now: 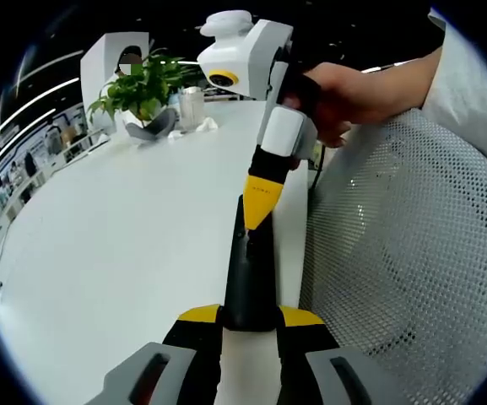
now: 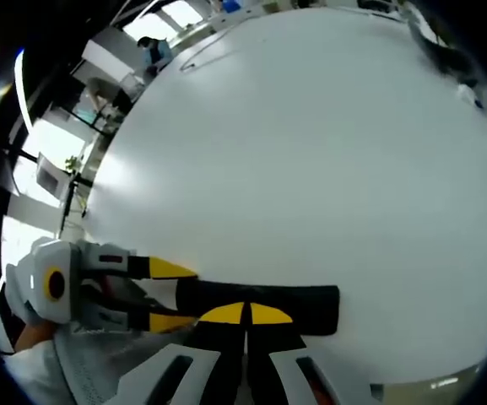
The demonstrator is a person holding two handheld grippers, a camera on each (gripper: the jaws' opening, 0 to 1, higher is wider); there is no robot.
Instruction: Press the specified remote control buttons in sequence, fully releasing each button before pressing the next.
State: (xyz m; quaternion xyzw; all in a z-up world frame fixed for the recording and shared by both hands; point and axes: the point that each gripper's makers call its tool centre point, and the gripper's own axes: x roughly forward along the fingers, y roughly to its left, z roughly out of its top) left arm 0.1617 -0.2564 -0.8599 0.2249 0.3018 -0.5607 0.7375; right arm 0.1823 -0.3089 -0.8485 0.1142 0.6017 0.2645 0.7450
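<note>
A long black remote control (image 1: 248,278) lies along the right edge of the white table (image 1: 116,245). My left gripper (image 1: 250,316) is shut on its near end, one yellow-tipped jaw on each side. My right gripper (image 1: 257,211), held by a person's hand (image 1: 344,93), comes down from the upper right with its jaws together, and its yellow tip touches the remote's far part. In the right gripper view the remote (image 2: 311,308) lies crosswise. My right gripper (image 2: 246,314) is shut and sits on top of it. My left gripper (image 2: 172,295) clamps the remote's left end.
A potted green plant (image 1: 142,89), a grey object (image 1: 154,128) and a clear glass (image 1: 191,108) stand at the table's far end. A white mesh chair (image 1: 412,253) stands close against the table's right edge. Office furniture lies beyond the table (image 2: 327,152).
</note>
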